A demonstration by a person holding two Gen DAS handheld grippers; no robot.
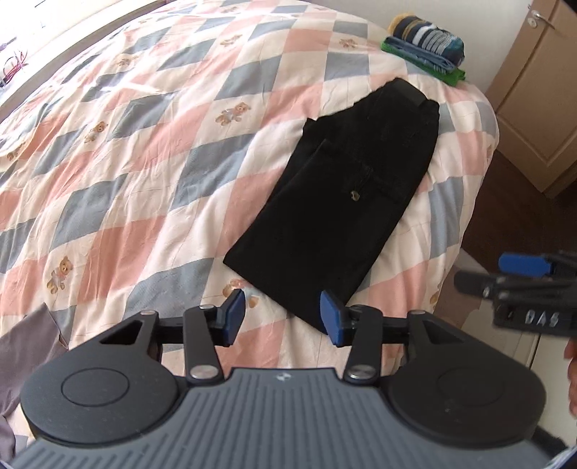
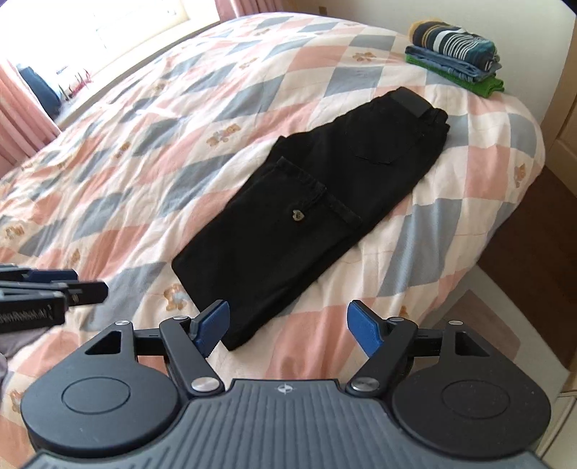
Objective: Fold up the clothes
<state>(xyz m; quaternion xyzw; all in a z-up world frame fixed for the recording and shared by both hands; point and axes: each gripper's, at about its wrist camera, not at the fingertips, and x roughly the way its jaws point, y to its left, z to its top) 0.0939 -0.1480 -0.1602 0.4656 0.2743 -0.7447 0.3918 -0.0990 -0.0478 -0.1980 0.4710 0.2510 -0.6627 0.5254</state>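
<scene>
While your left gripper and right gripper hung parted and empty, black trousers lay folded on the checked bedspread, near stacked clothes beside a wooden door.

Bedroom: bed under a pink, grey and cream checked quilt; pink curtains beside a bright window; wooden door; dark floor.

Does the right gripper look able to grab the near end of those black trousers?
Probably yes. The right gripper is open and hovers just short of the black trousers, which lie flat on the quilt. Nothing sits between them; the left gripper stays off to the side.
</scene>
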